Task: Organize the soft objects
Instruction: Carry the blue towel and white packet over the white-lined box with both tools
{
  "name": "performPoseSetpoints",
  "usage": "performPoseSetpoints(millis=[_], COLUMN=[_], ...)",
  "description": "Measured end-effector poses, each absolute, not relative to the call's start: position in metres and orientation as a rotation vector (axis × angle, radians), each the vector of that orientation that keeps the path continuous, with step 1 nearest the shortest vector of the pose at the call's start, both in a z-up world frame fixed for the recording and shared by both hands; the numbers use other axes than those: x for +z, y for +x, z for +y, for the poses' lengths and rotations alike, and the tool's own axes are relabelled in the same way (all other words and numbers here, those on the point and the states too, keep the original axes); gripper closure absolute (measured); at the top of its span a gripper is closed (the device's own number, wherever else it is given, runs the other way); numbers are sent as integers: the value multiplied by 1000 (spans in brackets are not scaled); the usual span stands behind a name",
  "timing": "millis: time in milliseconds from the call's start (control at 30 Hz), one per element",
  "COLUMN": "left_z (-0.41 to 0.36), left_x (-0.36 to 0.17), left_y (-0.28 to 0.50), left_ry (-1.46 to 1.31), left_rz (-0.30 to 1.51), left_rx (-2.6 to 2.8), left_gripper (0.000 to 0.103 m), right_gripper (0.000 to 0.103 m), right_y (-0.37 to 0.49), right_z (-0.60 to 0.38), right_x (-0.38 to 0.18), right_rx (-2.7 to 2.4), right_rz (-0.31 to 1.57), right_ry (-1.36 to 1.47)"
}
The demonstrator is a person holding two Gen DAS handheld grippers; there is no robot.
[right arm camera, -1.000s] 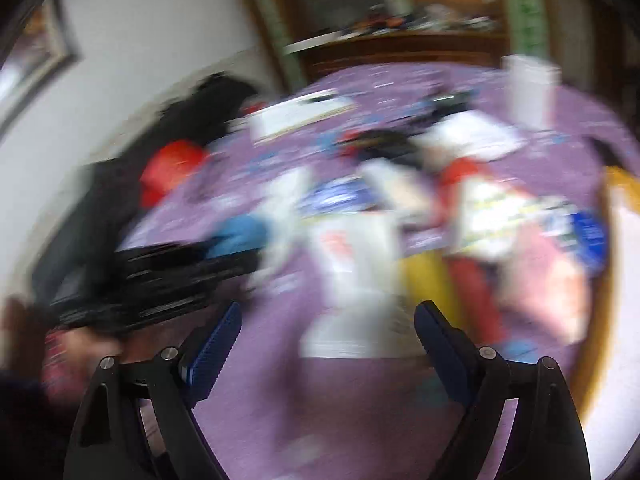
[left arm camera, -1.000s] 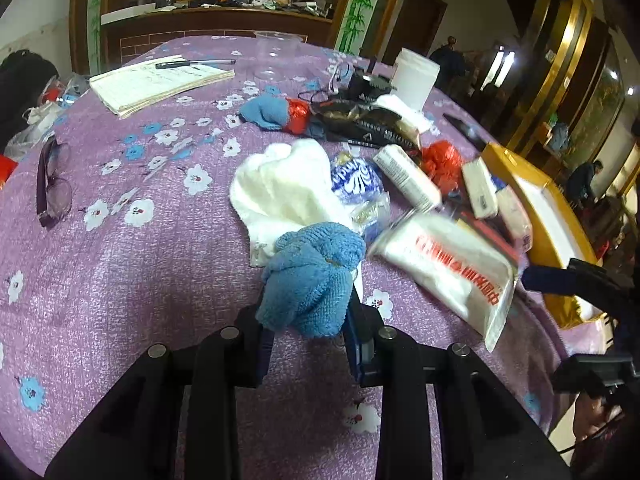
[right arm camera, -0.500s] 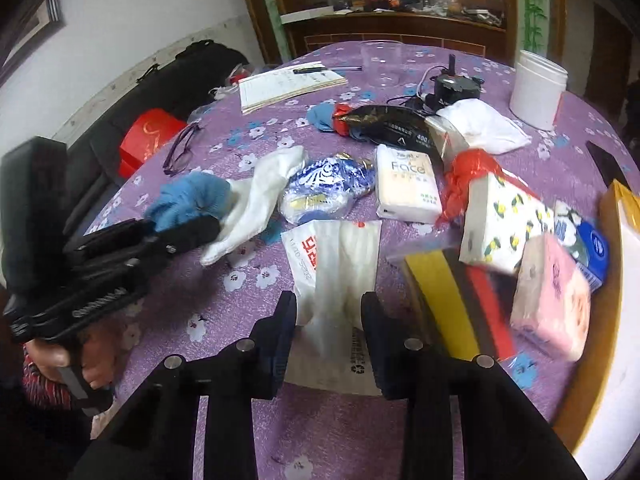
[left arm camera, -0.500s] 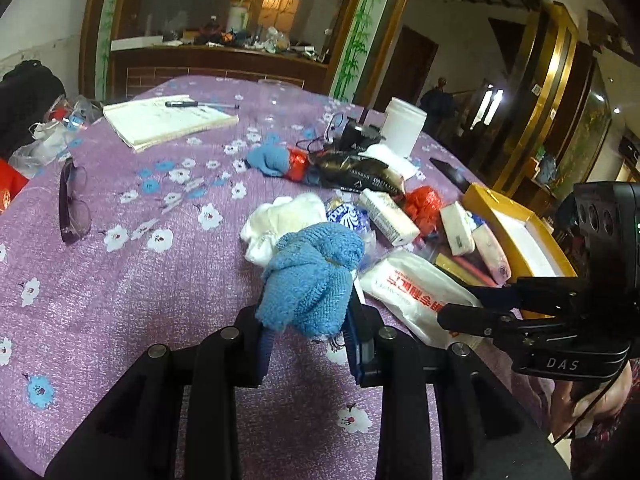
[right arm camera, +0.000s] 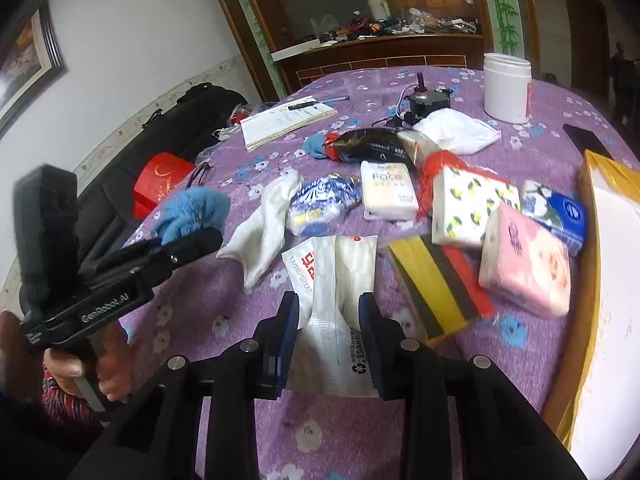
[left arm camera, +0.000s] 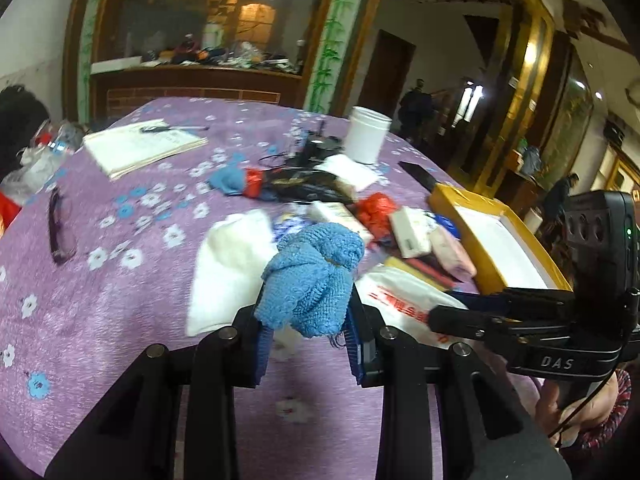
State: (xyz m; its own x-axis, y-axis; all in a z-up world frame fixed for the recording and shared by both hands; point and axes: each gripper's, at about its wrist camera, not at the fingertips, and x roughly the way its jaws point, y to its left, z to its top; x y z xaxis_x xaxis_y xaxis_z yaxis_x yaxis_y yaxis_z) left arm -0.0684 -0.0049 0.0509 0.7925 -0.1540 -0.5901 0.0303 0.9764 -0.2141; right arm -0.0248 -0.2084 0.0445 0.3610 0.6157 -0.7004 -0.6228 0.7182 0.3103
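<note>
The yellow box [right arm camera: 600, 280] at the bench's [right arm camera: 224, 280] right edge looked empty. Left tongs [left arm camera: 308, 336] gripped a blue cloth [left arm camera: 312, 280] above the bench; right tongs [right arm camera: 328, 340] were closing on a white packet [right arm camera: 336, 280] near centre.

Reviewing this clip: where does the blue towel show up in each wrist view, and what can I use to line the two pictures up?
Left wrist: the blue towel sits low in the centre, bunched between the left gripper fingers.
Right wrist: the same towel is at mid-left, poking up above the left gripper, which is seen from the side.
Shared landmark: the white jar at the table's far side.
</note>
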Motion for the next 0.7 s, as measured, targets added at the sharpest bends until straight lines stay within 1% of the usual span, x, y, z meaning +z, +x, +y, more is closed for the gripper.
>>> performPoseSetpoints(millis=[333,700], left_z=[-64,-139], left_x=[63,79], left_y=[-46,-19], left_ry=[-132,-49], left_rz=[698,722], left_rx=[-175,-284], left_gripper=[75,75], right_gripper=[71,71], right_y=[-25,-10], right_z=[-261,-344], right_x=[59,78], right_rx=[742,625], right_rz=[804,723], right_ry=[126,282])
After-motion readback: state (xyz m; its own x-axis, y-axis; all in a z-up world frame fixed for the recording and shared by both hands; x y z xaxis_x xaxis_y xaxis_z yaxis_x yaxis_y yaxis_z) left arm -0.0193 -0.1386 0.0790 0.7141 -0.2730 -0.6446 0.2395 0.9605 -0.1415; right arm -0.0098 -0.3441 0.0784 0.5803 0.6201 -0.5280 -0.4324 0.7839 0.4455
